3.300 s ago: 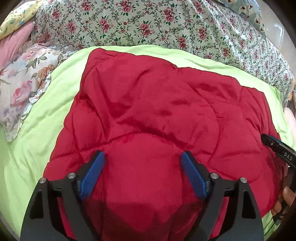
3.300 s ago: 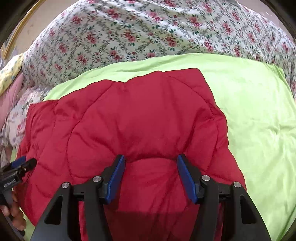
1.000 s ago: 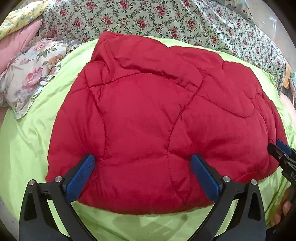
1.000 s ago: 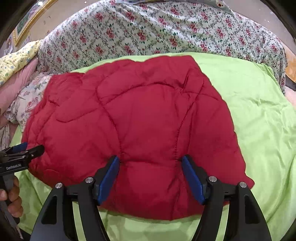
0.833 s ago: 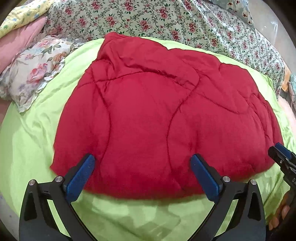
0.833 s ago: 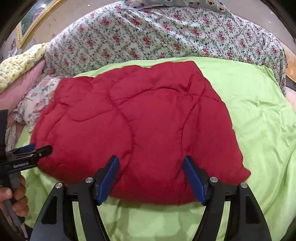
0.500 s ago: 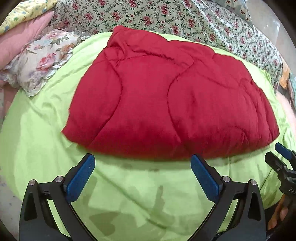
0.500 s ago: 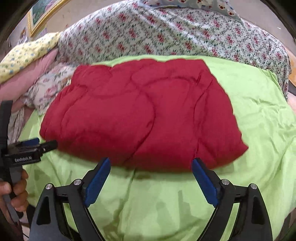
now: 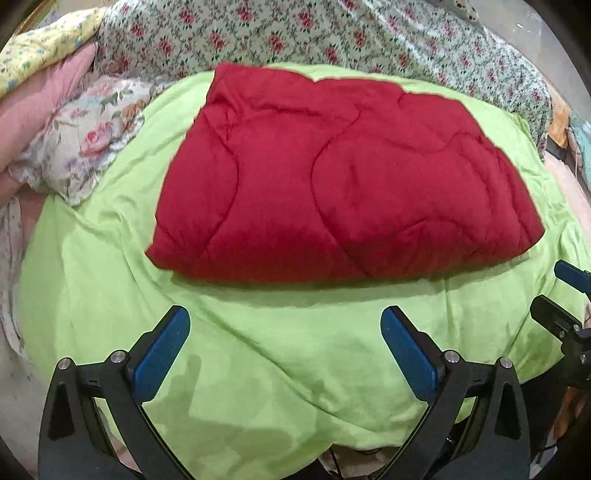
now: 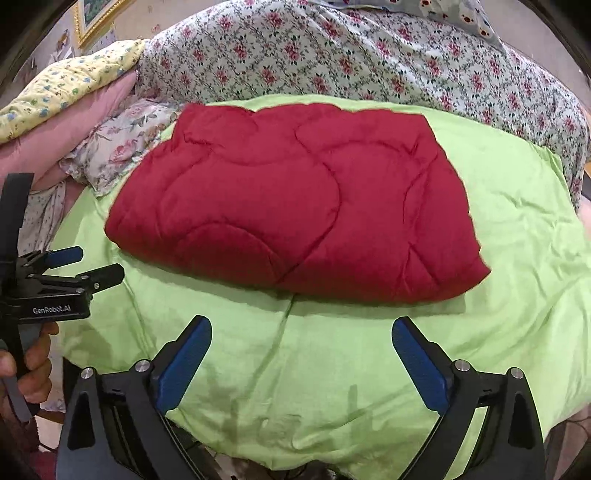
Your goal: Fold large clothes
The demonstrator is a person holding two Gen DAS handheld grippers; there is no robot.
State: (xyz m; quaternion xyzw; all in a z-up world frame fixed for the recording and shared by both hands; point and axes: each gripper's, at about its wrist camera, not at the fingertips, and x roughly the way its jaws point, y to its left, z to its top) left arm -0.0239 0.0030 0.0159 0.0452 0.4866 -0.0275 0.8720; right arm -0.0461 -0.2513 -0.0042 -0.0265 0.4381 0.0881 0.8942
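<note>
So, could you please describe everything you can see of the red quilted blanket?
The red quilted blanket is padded, slightly shiny fabric stitched in curved lines. It lies folded into a thick, roughly rectangular bundle, flat on the green sheet, with a rounded folded edge facing the cameras. Its far left corner lies near a floral pillow. Neither open gripper touches it.

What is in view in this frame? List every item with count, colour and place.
Quilted garment: one, red, folded, lying on the green sheet.
Sheet: one, lime green, under the garment.
Floral cover: one, pale with red roses, behind the sheet.
Floral pillow: one, white with pink flowers, left of the garment.
Pink pillow: one, far left.
Yellow floral cloth: one, on top of the pink pillow.
Picture frame: one, gold, on the wall.
Left gripper: black with blue pads, open, empty.
Right gripper: same, open, empty.
</note>
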